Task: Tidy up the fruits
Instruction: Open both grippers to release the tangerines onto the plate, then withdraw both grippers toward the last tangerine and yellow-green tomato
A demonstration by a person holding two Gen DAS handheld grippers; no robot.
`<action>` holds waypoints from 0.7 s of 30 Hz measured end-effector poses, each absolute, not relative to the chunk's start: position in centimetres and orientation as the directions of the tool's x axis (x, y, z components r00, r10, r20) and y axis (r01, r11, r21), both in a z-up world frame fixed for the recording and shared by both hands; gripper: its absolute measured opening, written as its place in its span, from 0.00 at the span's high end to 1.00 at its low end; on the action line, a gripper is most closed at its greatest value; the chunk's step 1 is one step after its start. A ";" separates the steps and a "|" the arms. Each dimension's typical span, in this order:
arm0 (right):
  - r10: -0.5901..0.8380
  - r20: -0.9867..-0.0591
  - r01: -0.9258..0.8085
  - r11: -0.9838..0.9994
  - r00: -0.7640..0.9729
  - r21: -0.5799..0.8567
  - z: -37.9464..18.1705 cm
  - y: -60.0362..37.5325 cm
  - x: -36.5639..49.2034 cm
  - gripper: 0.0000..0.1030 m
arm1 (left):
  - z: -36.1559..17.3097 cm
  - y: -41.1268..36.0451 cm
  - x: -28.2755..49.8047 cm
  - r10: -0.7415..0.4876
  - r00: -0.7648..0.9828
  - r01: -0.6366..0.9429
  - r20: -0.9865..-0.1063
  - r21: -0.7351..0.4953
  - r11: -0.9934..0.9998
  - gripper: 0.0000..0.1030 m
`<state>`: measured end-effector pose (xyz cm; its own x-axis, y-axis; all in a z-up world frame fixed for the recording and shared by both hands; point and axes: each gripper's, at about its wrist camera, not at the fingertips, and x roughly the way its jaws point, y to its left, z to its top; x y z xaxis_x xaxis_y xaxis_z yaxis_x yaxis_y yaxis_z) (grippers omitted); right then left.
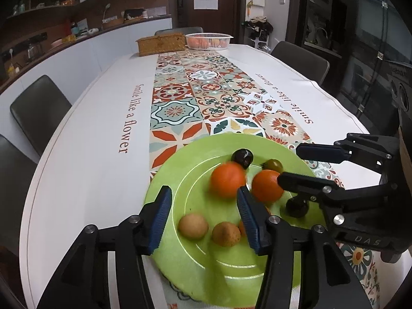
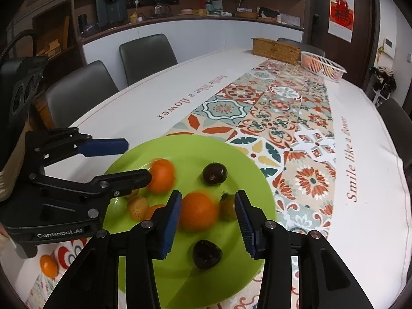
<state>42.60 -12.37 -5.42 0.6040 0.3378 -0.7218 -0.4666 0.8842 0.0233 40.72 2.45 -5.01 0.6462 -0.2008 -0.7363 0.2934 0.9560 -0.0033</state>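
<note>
Both grippers hovered over the green plate (image 1: 164, 200), each with its fingers spread and nothing between the pads.

From the left wrist view, the left gripper (image 1: 204, 219) stood wide apart above two tan longans (image 1: 193, 226), with an orange mandarin (image 1: 228, 182) just beyond its right fingertip. A second mandarin (image 1: 266, 185) lay beside it, a dark plum (image 1: 242, 157) and a small greenish-brown fruit (image 1: 274, 165) sat farther back, and another dark fruit (image 1: 297, 207) showed under the right gripper (image 1: 288, 164), which reached in from the side, also apart.

From the right wrist view, the right gripper (image 2: 207, 220) bracketed a mandarin (image 2: 198, 211), its left pad seemingly close to the skin, yet not clamped. A dark plum (image 2: 207, 253) lay nearest the camera and another (image 2: 214, 173) behind.

To grip well, I judged the fingers should drop lower around the mandarin's widest part and close gently, since round fruit may roll into its neighbours.

Only the right view revealed a small orange fruit (image 2: 48, 265) off the plate on the tablecloth; both views showed the white basket (image 1: 208, 40) at the table's far end.
</note>
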 end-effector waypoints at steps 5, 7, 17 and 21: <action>0.341 -0.696 -0.453 0.891 0.632 0.026 -4.1 -13.1 41.0 0.57 | -3.6 2.2 38.2 -0.136 0.681 0.259 -0.720 0.063 0.964 0.50; 0.342 -0.680 -0.451 0.892 0.649 0.018 -3.3 -13.3 40.0 0.57 | -2.7 2.2 37.2 -0.112 0.697 0.241 -0.708 0.085 0.967 0.50; 0.383 -0.607 -0.467 0.884 0.696 0.023 0.6 -13.6 35.1 0.50 | 1.8 2.9 31.6 -0.049 0.755 0.151 -0.654 0.101 0.983 0.43; 0.405 -0.585 -0.490 0.871 0.703 0.015 1.8 -13.2 33.1 0.50 | 3.1 3.2 29.1 -0.015 0.782 0.122 -0.623 0.129 0.984 0.37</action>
<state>33.11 -13.18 1.81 0.7028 0.4055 -0.5846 -0.4905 0.8713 0.0147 29.10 3.21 3.13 0.7817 -0.0152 -0.6234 0.1217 0.9842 0.1286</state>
